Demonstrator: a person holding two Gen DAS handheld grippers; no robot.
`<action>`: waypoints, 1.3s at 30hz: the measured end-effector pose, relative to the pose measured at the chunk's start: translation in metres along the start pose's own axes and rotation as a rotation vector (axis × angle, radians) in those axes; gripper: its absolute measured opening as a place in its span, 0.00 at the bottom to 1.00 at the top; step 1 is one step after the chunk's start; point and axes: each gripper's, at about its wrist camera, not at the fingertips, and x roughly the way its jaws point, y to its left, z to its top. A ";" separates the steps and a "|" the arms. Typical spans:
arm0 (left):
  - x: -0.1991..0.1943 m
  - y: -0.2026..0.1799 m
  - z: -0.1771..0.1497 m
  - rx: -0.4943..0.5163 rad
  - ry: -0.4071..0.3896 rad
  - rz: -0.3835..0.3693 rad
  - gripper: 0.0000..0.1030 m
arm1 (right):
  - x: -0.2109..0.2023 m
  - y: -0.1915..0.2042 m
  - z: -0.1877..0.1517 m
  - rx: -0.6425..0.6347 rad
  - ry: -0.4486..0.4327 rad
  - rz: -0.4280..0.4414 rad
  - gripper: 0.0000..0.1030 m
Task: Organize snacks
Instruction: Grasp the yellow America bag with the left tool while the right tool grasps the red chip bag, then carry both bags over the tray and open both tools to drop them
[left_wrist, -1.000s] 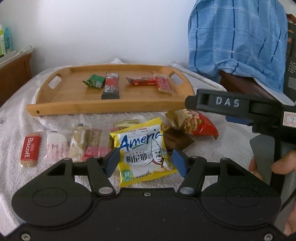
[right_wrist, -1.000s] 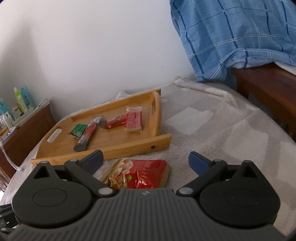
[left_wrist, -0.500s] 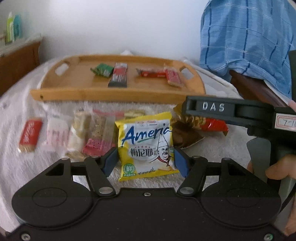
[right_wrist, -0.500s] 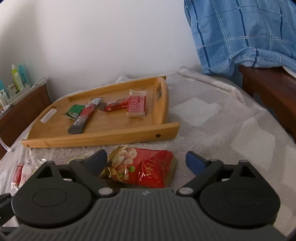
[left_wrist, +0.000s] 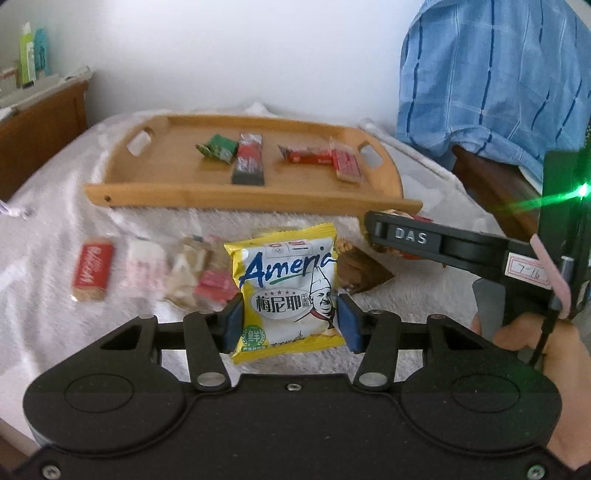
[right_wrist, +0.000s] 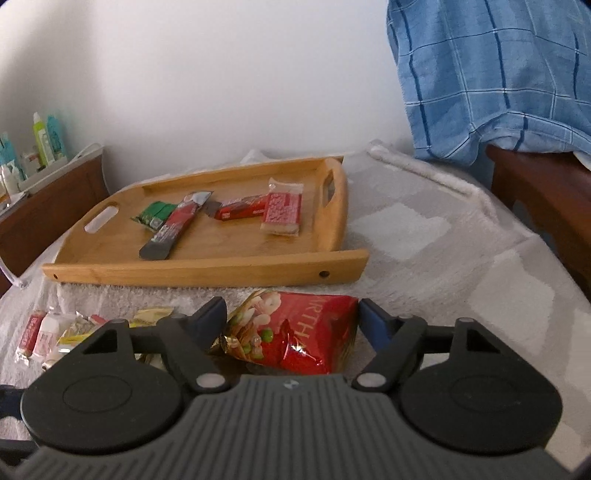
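Loose wrappers (left_wrist: 155, 269) are lying before the wooden tray (left_wrist: 236, 194) – the left hand-held gripper (left_wrist: 288, 323), having just closed, is clamping the yellow packet (left_wrist: 286, 291), now lifted, while the right hand-held gripper (right_wrist: 291, 325) is closing around the red bag (right_wrist: 295, 332).

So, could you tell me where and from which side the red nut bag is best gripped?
Grip the red nut bag across its puffy middle, from the near side, low over the blanket. It lies flat between the right gripper fingers, whose jaws have just been closing.

Home bedroom: blanketed bed (right_wrist: 424, 236), toiletry-topped wooden dresser (right_wrist: 48, 192).
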 end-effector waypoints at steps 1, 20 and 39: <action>-0.003 0.002 0.003 -0.002 -0.003 0.004 0.48 | -0.002 -0.001 0.001 0.006 -0.013 0.001 0.76; 0.008 0.057 0.049 -0.115 -0.038 0.047 0.48 | 0.017 0.033 0.021 -0.139 -0.222 0.114 0.76; 0.059 0.082 0.102 -0.064 -0.068 0.101 0.48 | 0.046 0.002 0.054 0.038 -0.233 0.146 0.76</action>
